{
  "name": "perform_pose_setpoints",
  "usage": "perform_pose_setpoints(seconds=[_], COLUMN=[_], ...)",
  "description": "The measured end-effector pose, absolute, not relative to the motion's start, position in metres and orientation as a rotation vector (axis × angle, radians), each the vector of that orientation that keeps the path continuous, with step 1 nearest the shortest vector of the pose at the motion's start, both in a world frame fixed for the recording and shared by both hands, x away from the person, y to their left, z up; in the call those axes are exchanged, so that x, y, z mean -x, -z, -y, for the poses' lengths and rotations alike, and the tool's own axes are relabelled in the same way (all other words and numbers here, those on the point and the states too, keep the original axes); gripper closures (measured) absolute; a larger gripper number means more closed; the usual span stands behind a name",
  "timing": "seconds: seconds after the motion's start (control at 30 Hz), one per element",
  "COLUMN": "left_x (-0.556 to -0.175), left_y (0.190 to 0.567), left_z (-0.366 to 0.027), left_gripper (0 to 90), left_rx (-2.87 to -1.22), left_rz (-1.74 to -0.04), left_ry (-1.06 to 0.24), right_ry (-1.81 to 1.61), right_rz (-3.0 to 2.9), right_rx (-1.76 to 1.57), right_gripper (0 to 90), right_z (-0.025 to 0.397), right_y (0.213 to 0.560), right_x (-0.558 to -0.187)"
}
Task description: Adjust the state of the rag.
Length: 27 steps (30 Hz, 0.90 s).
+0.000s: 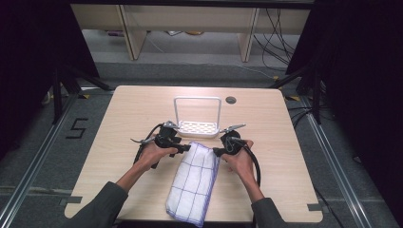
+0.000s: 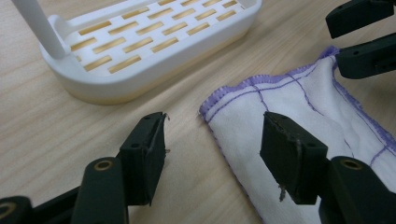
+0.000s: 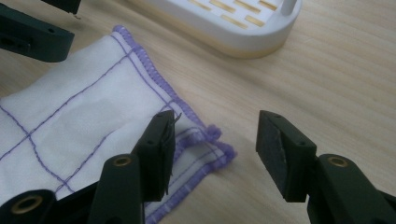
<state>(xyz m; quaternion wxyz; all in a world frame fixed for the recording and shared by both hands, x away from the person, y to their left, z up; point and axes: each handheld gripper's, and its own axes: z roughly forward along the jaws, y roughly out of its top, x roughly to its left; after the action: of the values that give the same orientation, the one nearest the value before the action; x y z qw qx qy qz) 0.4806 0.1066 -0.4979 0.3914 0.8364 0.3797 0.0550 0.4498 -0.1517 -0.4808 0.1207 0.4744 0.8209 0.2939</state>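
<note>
A light wooden table (image 1: 123, 123) stands on grey floor (image 1: 43, 161), pale shelving (image 1: 190, 21) behind, black curtains (image 1: 356, 71) flanking.

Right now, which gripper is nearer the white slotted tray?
Left, narrowly. The left gripper sits just below the white slotted tray's front left corner, at the cloth's far left corner; the right gripper hangs at the cloth's far right corner, slightly farther off.

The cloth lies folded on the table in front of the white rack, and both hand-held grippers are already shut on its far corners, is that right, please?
Not quite: the cloth does lie folded in front of the white rack, but both grippers are open. The left gripper view shows the left hand-held gripper astride a far corner, the right gripper view the right hand-held gripper likewise, neither clamped.
</note>
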Motion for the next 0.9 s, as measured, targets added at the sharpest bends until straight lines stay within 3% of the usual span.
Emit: perform_pose_setpoints(seconds=[0.27,0.47,0.57,0.7,0.9], left_x=[-0.485,-0.485,-0.485,-0.484,-0.482], left_y=[0.501,0.506,0.507,0.507,0.507], left_z=[-0.092,-0.086,-0.086,-0.084,-0.085], left_gripper=[42.2,51.5,56.8,70.6,81.5], left_rx=[-2.127,-2.178,-2.174,-2.138,-2.149], left_rz=[-0.946,-0.899,-0.893,-0.895,-0.865], left_ry=[-0.124,-0.123,-0.121,-0.104,-0.098], right_ry=[-0.877,-0.842,-0.862,-0.89,-0.908], right_rz=[-2.422,-2.446,-2.432,-2.441,-2.461], right_rx=[-1.397,-1.403,-1.385,-1.4,-1.369], right_gripper=[48.1,49.9,54.0,62.4,75.1], right_z=[0.147,0.144,0.144,0.143,0.141], right_y=[0.485,0.491,0.493,0.497,0.497], right_x=[-0.449,-0.45,-0.448,-0.449,-0.449])
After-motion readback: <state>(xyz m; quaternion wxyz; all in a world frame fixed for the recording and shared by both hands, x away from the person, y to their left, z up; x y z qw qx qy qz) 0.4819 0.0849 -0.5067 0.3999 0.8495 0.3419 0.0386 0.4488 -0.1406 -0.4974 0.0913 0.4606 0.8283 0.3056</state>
